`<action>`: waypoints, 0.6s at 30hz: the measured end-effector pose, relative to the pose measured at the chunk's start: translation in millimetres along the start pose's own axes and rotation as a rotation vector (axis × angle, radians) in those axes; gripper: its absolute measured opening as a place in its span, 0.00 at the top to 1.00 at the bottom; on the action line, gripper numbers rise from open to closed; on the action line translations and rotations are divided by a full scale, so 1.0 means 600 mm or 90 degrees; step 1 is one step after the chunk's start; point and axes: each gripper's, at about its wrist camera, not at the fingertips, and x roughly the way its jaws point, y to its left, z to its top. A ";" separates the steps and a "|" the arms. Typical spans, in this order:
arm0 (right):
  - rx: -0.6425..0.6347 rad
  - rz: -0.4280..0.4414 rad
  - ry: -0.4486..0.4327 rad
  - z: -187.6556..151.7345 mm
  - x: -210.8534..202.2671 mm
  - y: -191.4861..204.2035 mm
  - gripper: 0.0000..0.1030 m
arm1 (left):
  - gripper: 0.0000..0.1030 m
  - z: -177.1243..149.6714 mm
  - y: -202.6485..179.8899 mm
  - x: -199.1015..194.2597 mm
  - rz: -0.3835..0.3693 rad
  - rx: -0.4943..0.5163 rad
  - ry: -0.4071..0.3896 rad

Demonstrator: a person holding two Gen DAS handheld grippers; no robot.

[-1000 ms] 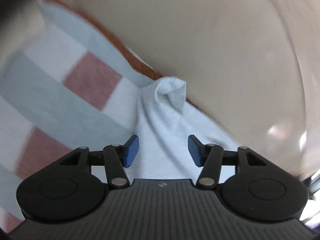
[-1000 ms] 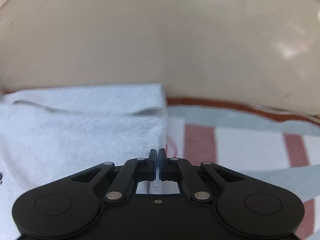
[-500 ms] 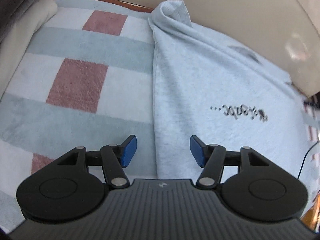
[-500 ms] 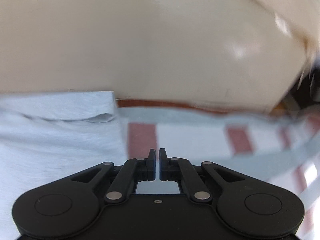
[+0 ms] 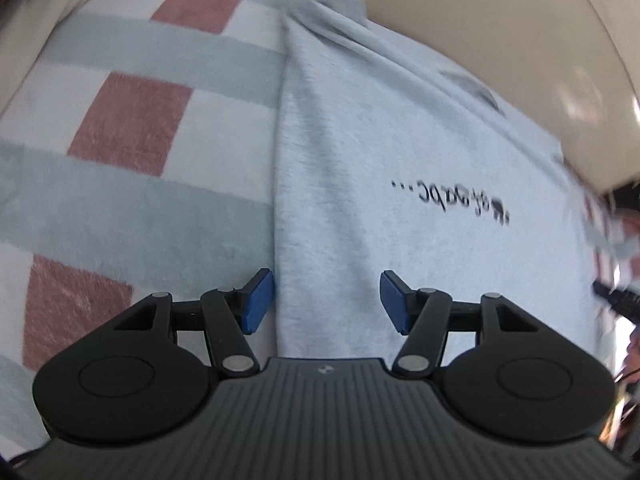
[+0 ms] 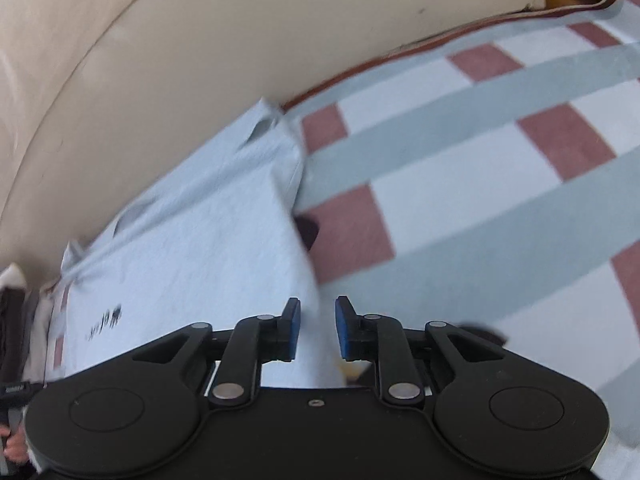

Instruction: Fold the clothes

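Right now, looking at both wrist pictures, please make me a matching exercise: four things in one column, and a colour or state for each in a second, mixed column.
Things:
1. light blue garment
2. checked blanket
3. sofa back
4. left gripper

Descriptions:
A. cream, smooth
B. jaws apart over a cloth edge
C. dark printed lettering
D. red, grey and white squares

Pairs: 1-C, 2-D, 3-A, 4-B

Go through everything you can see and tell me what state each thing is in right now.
Light blue shirt: lying flat on the blanket, sides folded in, printed text facing up.
Checked blanket: spread flat under the shirt.
Left gripper: open over the shirt's edge, holding nothing.
Right gripper: jaws opening, pads off the shirt.
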 end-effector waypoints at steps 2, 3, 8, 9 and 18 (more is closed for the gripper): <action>-0.030 -0.009 0.017 -0.012 0.005 0.016 0.74 | 1.00 -0.006 -0.014 0.003 0.006 0.039 -0.002; -0.052 -0.017 0.021 -0.018 0.008 0.028 0.88 | 0.99 -0.009 -0.017 0.004 0.014 0.049 -0.002; -0.399 -0.206 -0.059 -0.119 0.003 0.179 0.96 | 0.99 -0.030 -0.024 -0.044 0.056 0.096 -0.062; -0.478 -0.252 -0.072 -0.146 0.005 0.212 0.96 | 0.99 -0.034 -0.024 -0.047 0.060 0.095 -0.062; -0.489 -0.133 -0.007 -0.195 0.006 0.260 0.83 | 0.99 -0.031 -0.015 -0.024 0.083 0.082 -0.024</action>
